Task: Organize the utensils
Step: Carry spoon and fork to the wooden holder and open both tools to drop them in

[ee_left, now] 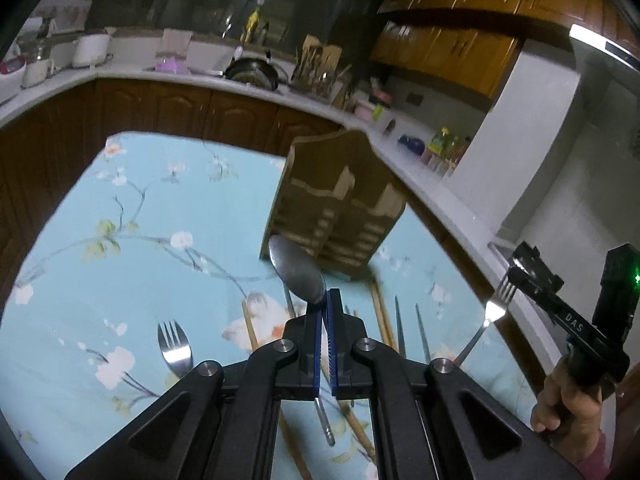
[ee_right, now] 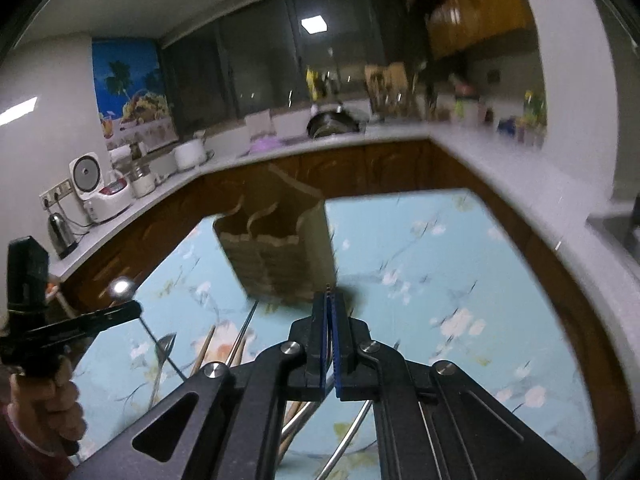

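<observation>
My left gripper (ee_left: pixel 325 300) is shut on a steel spoon (ee_left: pixel 297 270), bowl up, held above the table in front of the wooden utensil holder (ee_left: pixel 334 212). My right gripper (ee_right: pixel 329 300) is shut on a steel fork (ee_left: pixel 496 304); in the left wrist view its tines point up at the right, and in its own view only the tine tips (ee_right: pixel 328 286) and the handle (ee_right: pixel 344 440) show. The holder (ee_right: pixel 280 248) stands just ahead of it. A second fork (ee_left: pixel 174 346), wooden chopsticks (ee_left: pixel 382 316) and metal chopsticks (ee_left: pixel 400 328) lie on the floral tablecloth (ee_left: pixel 140 220).
A white counter (ee_left: pixel 240 80) with wooden cabinets wraps around the table's far and right sides, carrying a pan, jars and appliances. Another spoon (ee_right: pixel 162 350) and chopsticks (ee_right: pixel 204 350) lie on the cloth left of my right gripper.
</observation>
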